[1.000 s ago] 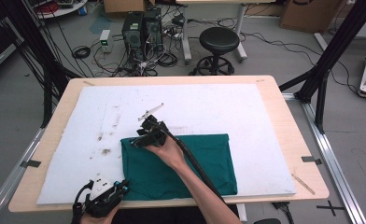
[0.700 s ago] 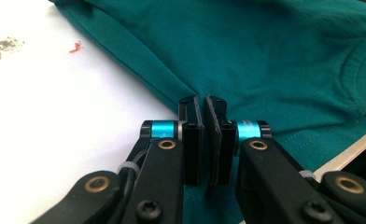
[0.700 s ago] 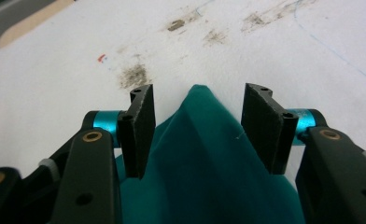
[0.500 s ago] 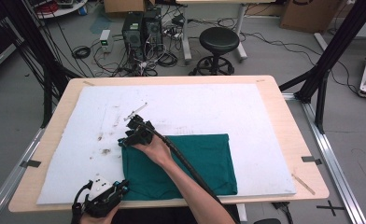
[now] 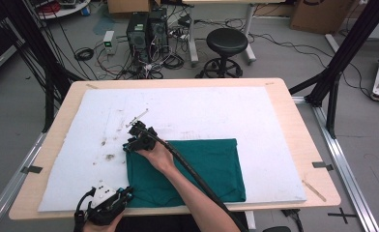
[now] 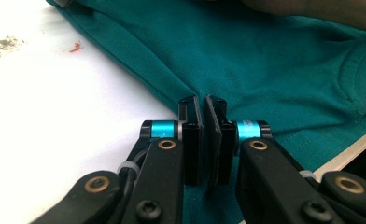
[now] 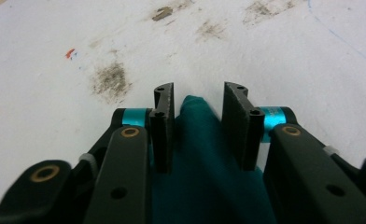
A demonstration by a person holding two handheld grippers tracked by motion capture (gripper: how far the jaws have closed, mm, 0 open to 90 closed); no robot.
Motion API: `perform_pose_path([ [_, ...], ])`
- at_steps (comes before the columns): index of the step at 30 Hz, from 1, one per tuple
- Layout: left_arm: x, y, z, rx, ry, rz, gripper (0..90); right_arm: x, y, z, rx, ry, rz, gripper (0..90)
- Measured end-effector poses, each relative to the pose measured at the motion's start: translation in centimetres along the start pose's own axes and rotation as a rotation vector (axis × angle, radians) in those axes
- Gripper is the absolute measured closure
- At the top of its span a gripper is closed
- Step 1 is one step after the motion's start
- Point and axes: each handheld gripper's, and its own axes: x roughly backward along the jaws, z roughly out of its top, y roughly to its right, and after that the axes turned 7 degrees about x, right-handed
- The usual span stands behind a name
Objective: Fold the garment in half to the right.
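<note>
Both grippers work the green cloth: my right gripper, jaws now spread, has dragged its corner outward; left gripper pinches the near hem, so flattening continues.

Left tool nearly closed; right tool with jaws parted.

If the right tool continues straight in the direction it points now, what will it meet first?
The right tool points past the corner of the green cloth lying between its open jaws. Ahead lies only the bare white mat with grey smudges, so the way looks free, though depth is hard to judge.
</note>
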Motion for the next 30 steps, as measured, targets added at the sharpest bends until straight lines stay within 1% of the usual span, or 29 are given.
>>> perform_pose_path([
  [3, 0.0, 0.1, 0.0, -0.004, 0.003, 0.004, 85.2, 0.0, 0.0, -0.1, -0.002, 0.001, -0.01, 71.5],
  [7, 0.0, 0.0, 0.0, -0.002, 0.002, 0.0, 85.1, -0.1, -0.1, 0.0, 0.008, -0.002, -0.031, 78.3],
  [9, 0.0, 0.0, 0.0, -0.001, 0.003, 0.0, 85.2, -0.1, 0.0, -0.1, 0.01, 0.0, -0.03, 81.4],
  [12, 0.0, 0.0, 0.0, 0.0, 0.005, -0.002, 85.2, -0.1, 0.0, -0.1, -0.005, 0.002, -0.019, 83.6],
  [14, 0.0, 0.0, -0.1, 0.011, 0.01, -0.002, 85.2, -0.1, 0.1, -0.1, -0.014, 0.003, -0.012, 84.3],
  [17, 0.1, 0.0, -0.1, 0.016, 0.016, -0.002, 85.4, 0.0, 0.2, -0.1, -0.013, 0.004, -0.009, 85.2],
  [20, 0.5, -0.1, 0.1, 0.024, 0.037, -0.013, 85.6, 0.2, 0.2, 0.0, -0.015, 0.004, -0.006, 85.6],
  [24, 1.1, -0.1, 0.7, 0.023, 0.056, -0.023, 85.7, 0.9, 0.3, 0.2, -0.031, 0.04, 0.013, 85.7],
  [26, 1.4, -0.1, 0.9, 0.016, 0.063, -0.024, 85.7, 1.5, 0.4, 0.4, -0.043, 0.069, 0.029, 85.7],
  [30, 2.2, 0.0, 1.4, -0.012, 0.07, 0.0, 85.7, 2.5, 0.3, 0.8, -0.059, 0.113, 0.054, 85.7],
])
